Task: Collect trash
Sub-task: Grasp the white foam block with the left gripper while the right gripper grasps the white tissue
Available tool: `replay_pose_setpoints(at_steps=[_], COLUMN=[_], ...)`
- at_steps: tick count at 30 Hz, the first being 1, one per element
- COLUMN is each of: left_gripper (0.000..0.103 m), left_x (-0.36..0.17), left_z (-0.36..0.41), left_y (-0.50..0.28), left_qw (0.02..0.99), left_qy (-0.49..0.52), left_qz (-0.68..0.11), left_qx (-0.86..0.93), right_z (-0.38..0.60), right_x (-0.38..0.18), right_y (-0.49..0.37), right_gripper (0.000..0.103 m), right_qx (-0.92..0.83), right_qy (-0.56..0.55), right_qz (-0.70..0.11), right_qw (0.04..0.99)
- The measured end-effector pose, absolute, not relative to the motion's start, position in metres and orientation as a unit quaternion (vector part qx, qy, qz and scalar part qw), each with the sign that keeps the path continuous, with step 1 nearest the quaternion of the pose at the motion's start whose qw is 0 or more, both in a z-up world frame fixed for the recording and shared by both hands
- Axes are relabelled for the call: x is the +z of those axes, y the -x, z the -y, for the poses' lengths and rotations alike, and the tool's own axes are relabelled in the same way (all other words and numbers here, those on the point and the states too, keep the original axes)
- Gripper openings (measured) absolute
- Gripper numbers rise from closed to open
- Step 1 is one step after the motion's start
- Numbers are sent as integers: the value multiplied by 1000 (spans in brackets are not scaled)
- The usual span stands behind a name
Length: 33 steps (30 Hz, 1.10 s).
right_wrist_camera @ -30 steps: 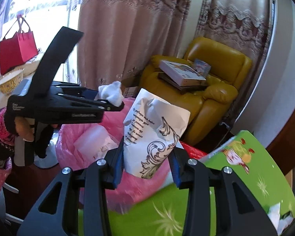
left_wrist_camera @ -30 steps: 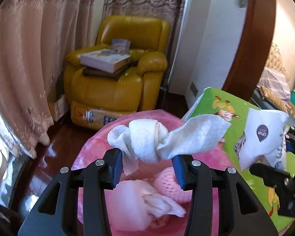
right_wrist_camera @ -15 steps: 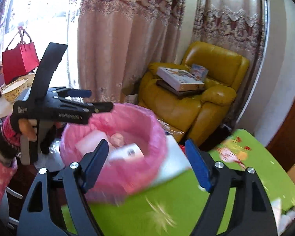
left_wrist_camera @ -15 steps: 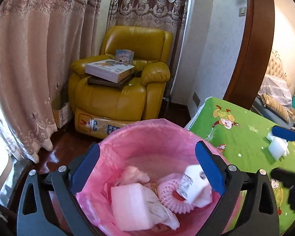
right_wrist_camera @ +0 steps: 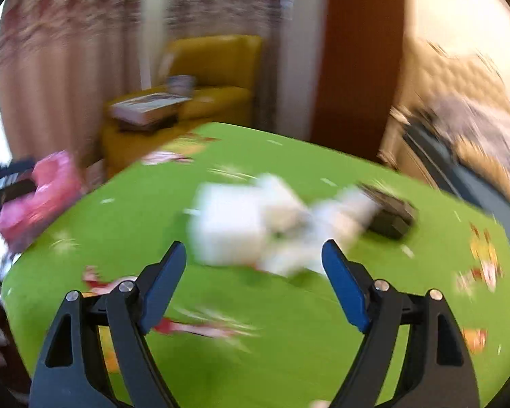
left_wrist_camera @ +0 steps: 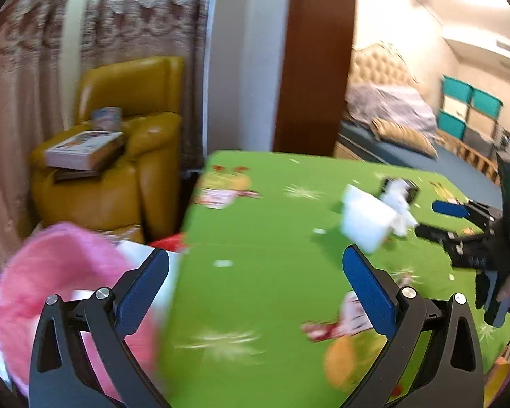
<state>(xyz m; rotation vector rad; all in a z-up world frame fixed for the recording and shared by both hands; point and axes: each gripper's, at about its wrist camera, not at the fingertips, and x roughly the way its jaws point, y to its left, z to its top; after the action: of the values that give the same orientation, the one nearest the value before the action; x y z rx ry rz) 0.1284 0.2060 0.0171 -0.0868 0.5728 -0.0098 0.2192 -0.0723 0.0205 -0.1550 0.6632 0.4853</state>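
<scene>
My left gripper [left_wrist_camera: 255, 258] hovers over the green table [left_wrist_camera: 261, 210], its jaws still opening with nothing between them. The pink-lined trash bin [left_wrist_camera: 51, 272] sits low on its left. White crumpled paper and tissue [left_wrist_camera: 367, 221] lie further along the table. My right gripper [right_wrist_camera: 254, 250] is open and empty, pointing down at that same blurred white trash [right_wrist_camera: 255, 224]. In the left wrist view the right gripper [left_wrist_camera: 438, 217] reaches in from the right, close to the white trash. The bin [right_wrist_camera: 40, 197] shows at the far left of the right wrist view.
A small black box [right_wrist_camera: 391, 214] lies just beyond the white trash. A yellow armchair [left_wrist_camera: 119, 176] stacked with books [left_wrist_camera: 85, 149] stands behind the bin, beside curtains. A brown door frame [left_wrist_camera: 309, 61] and a bed [left_wrist_camera: 391, 115] lie past the table's far edge.
Both grippers opened and dropped their tissue and paper into the pink bin. Both then swung right, away from the bin and over the green table.
</scene>
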Motion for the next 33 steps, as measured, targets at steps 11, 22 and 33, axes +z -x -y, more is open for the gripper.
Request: replay_pose_setpoints(at_steps=[11,22,33], left_gripper=[96,96,96], left_x=[-29,-31,-36], left_z=[-120,-115,-58], left_y=[-175,-173,-245], left_qw=[940,936,925], left_qy=[84,71,67], left_qz=[-330,-345,-374], left_qx=[-12,-8,12], right_z=[90,85,170], right_x=[-11,-28,7], right_y=[-298,-317,-236], right_gripper=[79,24,18], right_qx=[205,190,204], right_qy=[14,21,28], right_qz=[-376,-415,-334], right_qw=[904,890,920])
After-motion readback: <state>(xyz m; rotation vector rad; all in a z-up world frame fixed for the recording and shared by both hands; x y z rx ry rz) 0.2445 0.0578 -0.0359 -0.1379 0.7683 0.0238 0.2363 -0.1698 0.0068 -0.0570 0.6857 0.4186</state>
